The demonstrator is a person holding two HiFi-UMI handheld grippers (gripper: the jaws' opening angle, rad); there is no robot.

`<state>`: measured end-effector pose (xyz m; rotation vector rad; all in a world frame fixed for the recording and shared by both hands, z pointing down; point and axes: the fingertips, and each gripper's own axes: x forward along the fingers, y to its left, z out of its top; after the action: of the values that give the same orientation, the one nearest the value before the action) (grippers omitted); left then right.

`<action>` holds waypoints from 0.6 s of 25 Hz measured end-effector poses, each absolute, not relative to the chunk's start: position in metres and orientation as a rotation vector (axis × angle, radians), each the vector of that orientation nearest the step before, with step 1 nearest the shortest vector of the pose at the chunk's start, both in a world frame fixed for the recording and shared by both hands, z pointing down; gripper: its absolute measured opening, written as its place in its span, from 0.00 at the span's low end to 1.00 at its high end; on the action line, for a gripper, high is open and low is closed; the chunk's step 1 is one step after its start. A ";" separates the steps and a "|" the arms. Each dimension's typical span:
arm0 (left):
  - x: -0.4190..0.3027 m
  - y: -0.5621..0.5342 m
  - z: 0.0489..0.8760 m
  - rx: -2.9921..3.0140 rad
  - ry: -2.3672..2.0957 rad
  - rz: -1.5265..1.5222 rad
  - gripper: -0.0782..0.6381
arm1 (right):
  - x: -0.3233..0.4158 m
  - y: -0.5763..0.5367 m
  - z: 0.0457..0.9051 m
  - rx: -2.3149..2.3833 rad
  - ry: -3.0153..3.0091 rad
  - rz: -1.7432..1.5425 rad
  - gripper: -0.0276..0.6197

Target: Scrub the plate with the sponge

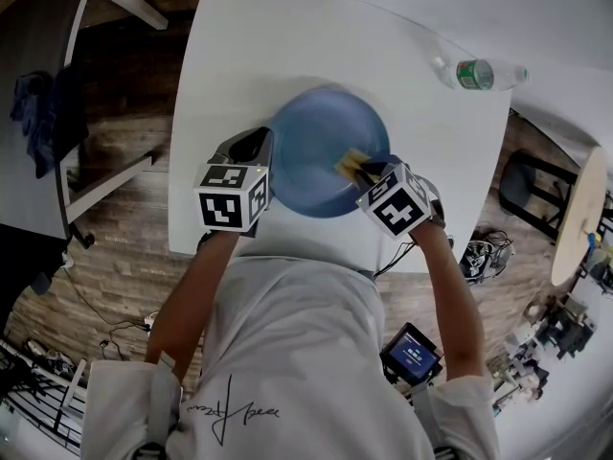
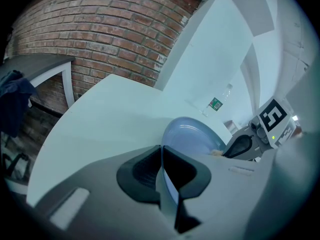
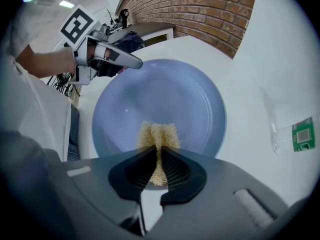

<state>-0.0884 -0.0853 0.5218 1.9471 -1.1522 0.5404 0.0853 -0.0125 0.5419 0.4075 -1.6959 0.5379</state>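
Note:
A round blue plate point(image 1: 321, 151) lies on the white table point(image 1: 249, 56), near its front edge. My left gripper point(image 1: 257, 153) is shut on the plate's left rim; in the left gripper view the rim point(image 2: 167, 184) passes edge-on between the jaws and the plate point(image 2: 192, 134) spreads beyond them. My right gripper point(image 1: 369, 172) is shut on a yellow fibrous sponge point(image 1: 351, 163) that rests on the plate's right inner part. In the right gripper view the sponge point(image 3: 158, 136) sticks out of the jaws onto the plate point(image 3: 160, 99), with the left gripper point(image 3: 131, 61) at the far rim.
A clear plastic water bottle point(image 1: 476, 73) with a green label lies at the table's back right, also seen as the bottle point(image 3: 297, 135) and the bottle point(image 2: 219, 100). A grey table point(image 2: 35, 66) and a brick wall point(image 2: 110, 29) stand to the left. Wooden floor surrounds the table.

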 end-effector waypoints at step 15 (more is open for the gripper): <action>-0.088 -0.085 0.522 1.945 -1.146 0.536 0.16 | 0.093 -0.049 0.541 0.512 -1.699 0.519 0.10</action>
<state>-0.0876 -0.0855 0.5218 1.9451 -1.1464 0.5359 0.0926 -0.0485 0.5411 0.5116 -1.6992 0.5195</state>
